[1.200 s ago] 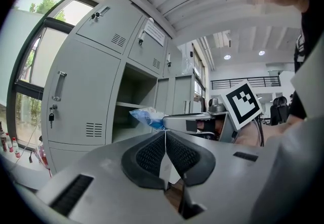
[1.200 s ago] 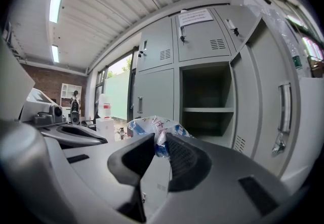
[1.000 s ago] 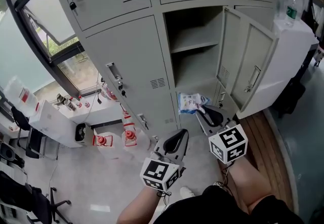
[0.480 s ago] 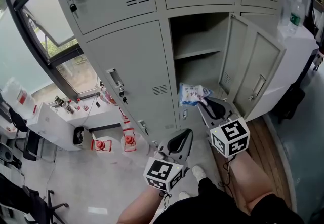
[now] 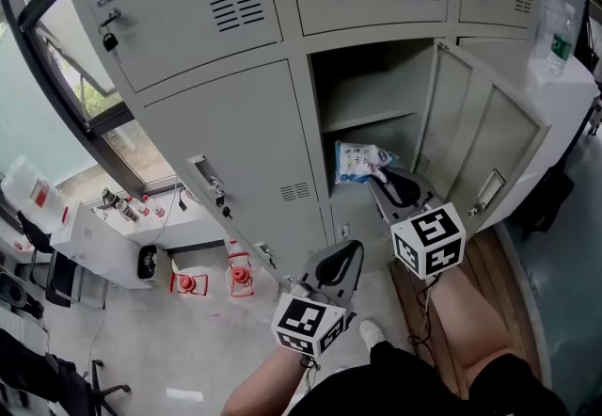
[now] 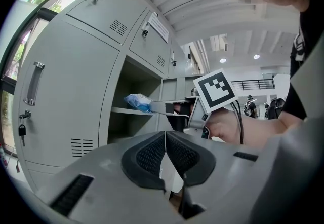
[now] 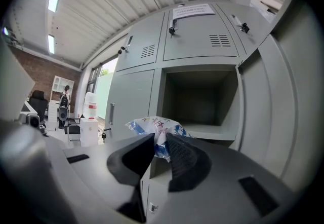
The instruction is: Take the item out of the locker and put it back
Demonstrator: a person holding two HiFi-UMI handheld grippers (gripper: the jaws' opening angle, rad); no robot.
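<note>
Here, pinched at its near edge by the right gripper (image 5: 384,182) (image 7: 161,142): a packet (image 5: 360,162) (image 7: 154,127) of crinkled blue-and-white film, soft, puffed and printed, with the jaws drawn narrow on the plastic. Hung in the air at the mouth of the open compartment of the locker (image 5: 226,132), about level with the shelf (image 5: 372,118) (image 7: 212,131), and not set down on it. Lay straight ahead of the jaws, between them and the dark opening; seemed to run crosswise to the jaws, though the crumpled film made that hard to judge. Appeared to need only a short push forward over the shelf's front edge to go back in. Sat far nearer the right gripper than the left gripper (image 5: 339,259) (image 6: 165,142), which hung lower and to the left, well apart from the packet, ribbed black pads pressed together on nothing. Showed inside the compartment a flat grey metal shelf, bare where visible, and smooth painted walls. Stood swung out to the right: the grey sheet-metal door (image 5: 489,136) (image 7: 263,111). Carried louvred vents (image 5: 235,5) on the shut doors around.
</note>
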